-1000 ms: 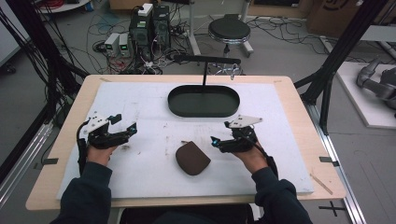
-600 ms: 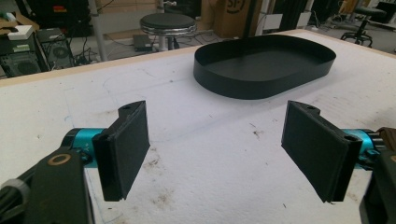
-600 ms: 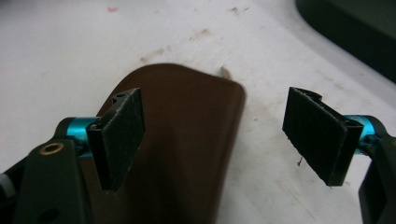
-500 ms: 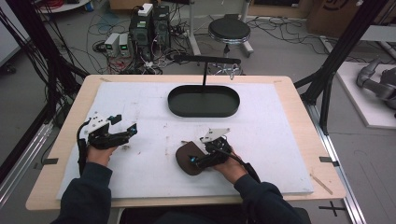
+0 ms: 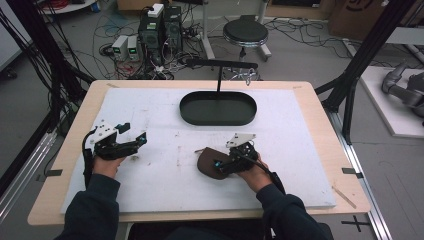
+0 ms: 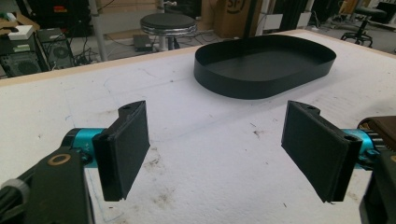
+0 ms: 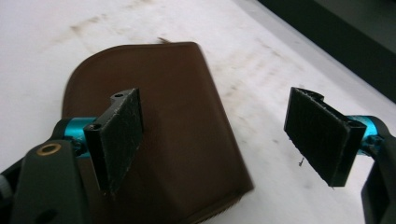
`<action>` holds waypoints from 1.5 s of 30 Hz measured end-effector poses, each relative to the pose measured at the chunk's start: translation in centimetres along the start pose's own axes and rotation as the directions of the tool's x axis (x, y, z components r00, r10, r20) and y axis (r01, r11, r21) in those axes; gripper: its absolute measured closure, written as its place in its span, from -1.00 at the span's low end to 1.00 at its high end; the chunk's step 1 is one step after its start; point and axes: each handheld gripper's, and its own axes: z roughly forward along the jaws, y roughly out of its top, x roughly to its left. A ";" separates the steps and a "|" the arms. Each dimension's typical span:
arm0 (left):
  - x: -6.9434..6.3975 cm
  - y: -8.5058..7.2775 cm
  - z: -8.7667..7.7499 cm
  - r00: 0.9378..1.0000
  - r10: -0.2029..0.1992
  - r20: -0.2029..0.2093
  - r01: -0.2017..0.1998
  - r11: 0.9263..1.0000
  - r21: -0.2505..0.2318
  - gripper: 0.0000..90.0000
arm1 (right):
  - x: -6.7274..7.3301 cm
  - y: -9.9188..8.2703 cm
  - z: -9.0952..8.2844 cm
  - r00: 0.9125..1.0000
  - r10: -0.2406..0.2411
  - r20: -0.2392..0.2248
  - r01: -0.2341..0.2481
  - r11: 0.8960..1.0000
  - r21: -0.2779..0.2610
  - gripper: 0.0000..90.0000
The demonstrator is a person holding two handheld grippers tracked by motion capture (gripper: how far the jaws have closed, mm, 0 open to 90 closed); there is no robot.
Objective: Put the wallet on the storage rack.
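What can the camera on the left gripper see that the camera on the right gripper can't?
The left gripper view takes in the whole black tray, plus a stool and computer boxes beyond the table. The right gripper view looks down on the brown pouch, with one jaw over it and the other out past its edge. Both show wide-open black jaws above the stained white tabletop.

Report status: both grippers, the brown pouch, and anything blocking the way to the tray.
Left gripper open, holding nothing. Right gripper open over brown pouch, not gripping. Pouch flat on white mat. Black tray empty, path clear.
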 end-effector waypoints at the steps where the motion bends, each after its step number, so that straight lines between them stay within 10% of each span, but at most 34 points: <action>1: 0.0 0.0 0.0 1.000 0.000 0.000 0.000 1.000 0.000 -0.49 | -0.1 0.0 -0.1 1.000 -0.001 0.003 0.000 1.000 0.002 -0.55; 4: 0.0 0.0 0.0 1.000 0.000 0.000 0.000 1.000 0.001 -0.49 | -0.6 -0.1 -0.2 1.000 -0.003 -0.016 0.003 1.000 -0.004 -0.50; 7: 0.0 0.0 0.1 1.000 0.000 -0.001 0.000 1.000 0.004 -0.48 | -1.7 -0.2 0.1 0.983 -0.028 -0.182 0.021 0.999 -0.041 -0.53; 13: -0.1 0.0 0.2 1.000 0.001 0.000 -0.001 1.000 0.006 -0.48 | -2.6 -0.4 1.3 0.966 -0.020 -0.258 0.016 1.000 -0.019 -0.66; 17: -0.1 -0.1 0.2 1.000 0.003 0.001 -0.003 1.000 0.008 -0.47 | -3.8 -1.0 2.4 0.922 0.089 -0.378 -0.087 0.996 0.023 -0.66; 19: -0.1 -0.1 0.2 1.000 0.004 0.001 -0.004 1.000 0.008 -0.47 | -3.9 -1.1 2.5 0.918 0.094 -0.386 -0.091 0.996 0.025 -0.64; 21: 0.0 -0.1 0.2 1.000 0.002 0.002 -0.002 1.000 0.008 -0.47 | -4.1 -1.1 2.5 0.888 0.123 -0.444 -0.112 0.992 0.051 -0.31; 31: 0.1 0.0 0.1 1.000 0.000 -0.002 0.000 1.000 0.000 -0.47 | -4.0 -0.3 0.0 0.938 0.036 -0.345 -0.040 0.999 -0.004 0.30; 36: 0.0 0.0 0.0 1.000 0.005 -0.002 -0.005 1.000 0.001 -0.47 | -4.9 0.0 -2.3 0.982 -0.012 -0.190 0.001 0.998 -0.062 0.51; 41: 0.1 0.1 0.0 1.000 0.001 -0.001 -0.001 1.000 0.000 -0.47 | -6.2 -0.3 -4.5 1.000 -0.014 0.019 0.016 0.997 -0.076 0.61; 45: 0.0 0.1 0.1 1.000 0.003 -0.002 -0.003 1.000 -0.002 -0.47 | -6.4 -0.6 -5.2 0.998 -0.013 0.065 0.018 0.997 -0.078 0.63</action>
